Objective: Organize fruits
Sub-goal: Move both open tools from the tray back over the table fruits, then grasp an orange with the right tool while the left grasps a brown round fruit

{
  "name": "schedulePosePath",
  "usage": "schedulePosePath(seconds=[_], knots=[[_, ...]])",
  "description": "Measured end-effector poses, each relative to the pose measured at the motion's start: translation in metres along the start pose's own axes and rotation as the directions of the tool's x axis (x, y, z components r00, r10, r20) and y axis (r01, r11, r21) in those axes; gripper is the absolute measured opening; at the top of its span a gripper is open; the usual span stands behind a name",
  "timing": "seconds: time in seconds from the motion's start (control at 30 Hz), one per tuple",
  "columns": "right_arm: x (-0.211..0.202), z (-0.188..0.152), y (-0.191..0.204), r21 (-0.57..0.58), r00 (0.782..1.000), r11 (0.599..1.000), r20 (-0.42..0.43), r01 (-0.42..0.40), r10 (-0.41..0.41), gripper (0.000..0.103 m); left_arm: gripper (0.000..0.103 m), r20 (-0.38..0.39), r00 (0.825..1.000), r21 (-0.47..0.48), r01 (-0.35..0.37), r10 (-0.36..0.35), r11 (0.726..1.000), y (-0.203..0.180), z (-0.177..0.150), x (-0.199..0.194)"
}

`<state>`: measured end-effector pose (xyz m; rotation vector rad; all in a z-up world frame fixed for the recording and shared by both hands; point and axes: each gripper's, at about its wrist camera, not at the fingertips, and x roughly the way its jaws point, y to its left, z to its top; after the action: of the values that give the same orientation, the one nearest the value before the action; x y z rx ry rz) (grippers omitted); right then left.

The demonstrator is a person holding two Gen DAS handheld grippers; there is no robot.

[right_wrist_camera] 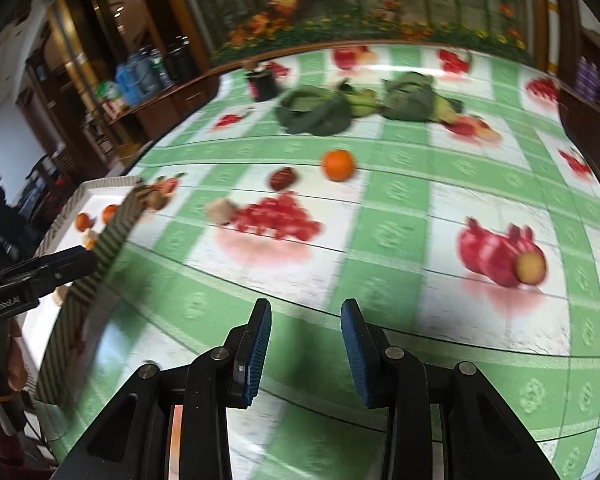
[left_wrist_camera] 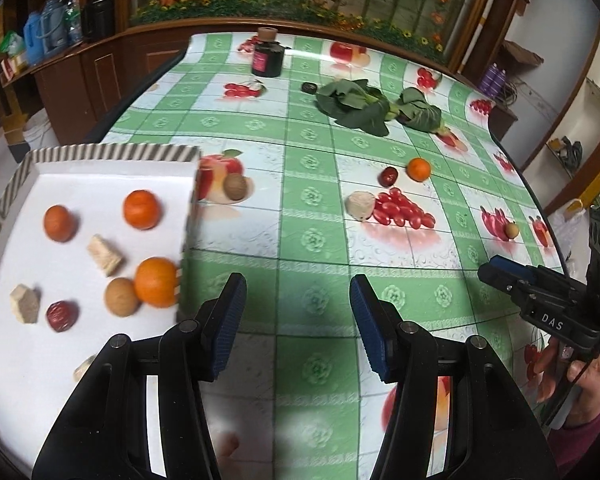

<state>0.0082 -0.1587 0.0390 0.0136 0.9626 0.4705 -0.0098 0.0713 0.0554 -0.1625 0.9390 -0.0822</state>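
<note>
Fruits split two ways: several already in white striped-rim box [left_wrist_camera: 100, 184] just left of left tool [left_wrist_camera: 298, 322], incl. mandarins [left_wrist_camera: 141, 209], a red date [left_wrist_camera: 61, 315], a brown round one [left_wrist_camera: 121, 297]. Loose ones ahead on bench [left_wrist_camera: 260, 216]: mandarin [left_wrist_camera: 419, 169], red date [left_wrist_camera: 388, 176], pale chunk [left_wrist_camera: 360, 204], walnut-like nut [left_wrist_camera: 235, 186] beside box wall, small yellowish fruit [left_wrist_camera: 511, 230] far right. Left tool spread wide, nothing between pads. Right tool [right_wrist_camera: 306, 350] also spread, empty, low over bench; same mandarin [right_wrist_camera: 339, 165] well ahead, yellowish fruit [right_wrist_camera: 531, 267] ahead-right.

Risks, judged: round fruit rolling off on glossy cloth if nudged by a pad; printed fruit pattern mistaken for real targets; right view blurred, so aim likely off; box wall clipped when dropping in.

Surface: slick green-white checked oilcloth with fruit prints. Leafy greens [left_wrist_camera: 354, 106] and dark jar [left_wrist_camera: 267, 58] at far end. Wooden cabinets, floral mural behind.
</note>
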Motion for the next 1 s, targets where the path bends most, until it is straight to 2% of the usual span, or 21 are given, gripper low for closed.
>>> schedulePosePath(seconds=[0.17,0.33,0.43,0.73,0.87,1.0], knots=[[-0.002,0.0,-0.023,0.031,0.999,0.999,0.014,0.037,-0.037,0.035,0.054,-0.039,0.999,0.02,0.03,-0.029,0.999,-0.013,0.008,0.02],[-0.01,0.004,-0.044,0.073,0.999,0.997,0.032,0.036,-0.038,0.035,0.054,-0.057,0.998,0.051,0.042,-0.039,0.998,-0.027,0.018,0.034],[-0.012,0.012,-0.053,0.1,0.999,0.995,0.044,0.002,-0.007,0.035,0.054,-0.062,0.997,0.062,0.048,-0.045,0.997,-0.034,0.026,0.043],[0.031,0.06,-0.031,0.015,0.998,0.998,0.041,-0.053,0.052,0.035,0.054,-0.085,0.996,0.084,0.031,-0.024,0.996,-0.043,0.045,0.074],[0.057,0.079,-0.023,-0.031,1.0,0.999,0.021,-0.017,0.017,0.035,0.054,-0.091,0.995,0.081,0.036,-0.029,0.996,-0.044,0.052,0.081],[0.071,0.093,-0.024,-0.043,1.0,0.999,0.007,-0.019,0.019,0.035,0.054,-0.087,0.996,0.091,0.031,-0.023,0.995,-0.047,0.058,0.087]])
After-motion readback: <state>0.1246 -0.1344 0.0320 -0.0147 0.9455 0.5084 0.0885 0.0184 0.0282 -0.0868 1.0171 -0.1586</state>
